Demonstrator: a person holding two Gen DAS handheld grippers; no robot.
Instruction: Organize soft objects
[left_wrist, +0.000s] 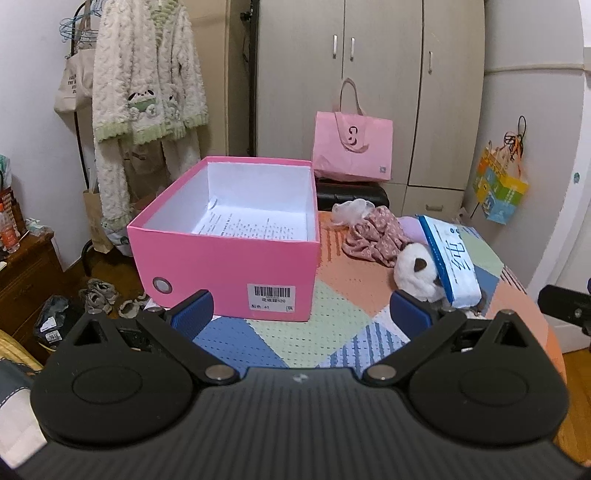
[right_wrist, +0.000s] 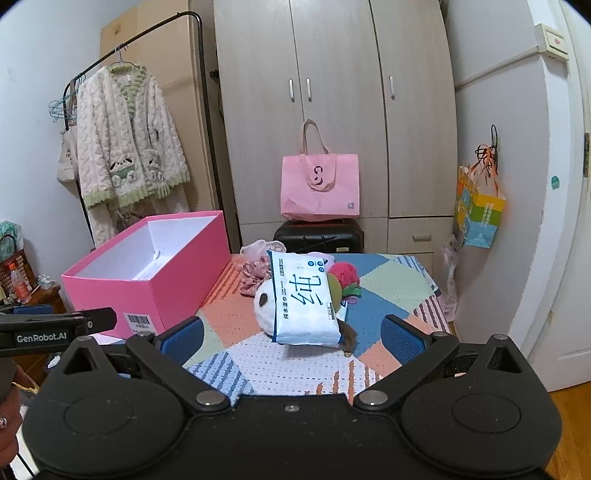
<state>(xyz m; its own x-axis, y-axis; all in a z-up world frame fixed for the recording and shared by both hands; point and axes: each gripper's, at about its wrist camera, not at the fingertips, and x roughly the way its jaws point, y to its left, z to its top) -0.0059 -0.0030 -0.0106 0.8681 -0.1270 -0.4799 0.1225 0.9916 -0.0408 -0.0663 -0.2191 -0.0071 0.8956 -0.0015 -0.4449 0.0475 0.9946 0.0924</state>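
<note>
Soft stuff sits piled on the patchwork-covered table (right_wrist: 314, 365): a white plush toy (right_wrist: 264, 306), floral pink cloth (left_wrist: 373, 236) and a white-blue wet-wipe pack (right_wrist: 303, 299) on top, right of the open pink cardboard box (left_wrist: 229, 236). Left claw (left_wrist: 301, 312) and right claw (right_wrist: 291, 334) both hang spread apart, holding nothing.

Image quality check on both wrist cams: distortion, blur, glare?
Left wrist: strong fisheye, wardrobe edges bow and corners vignette dark; pink box sharp, its barcode readable; soft, even light. Right wrist: same barrel bend on the door; wipes pack print crisp with no glare, faint shadow beneath; no motion blur.
</note>
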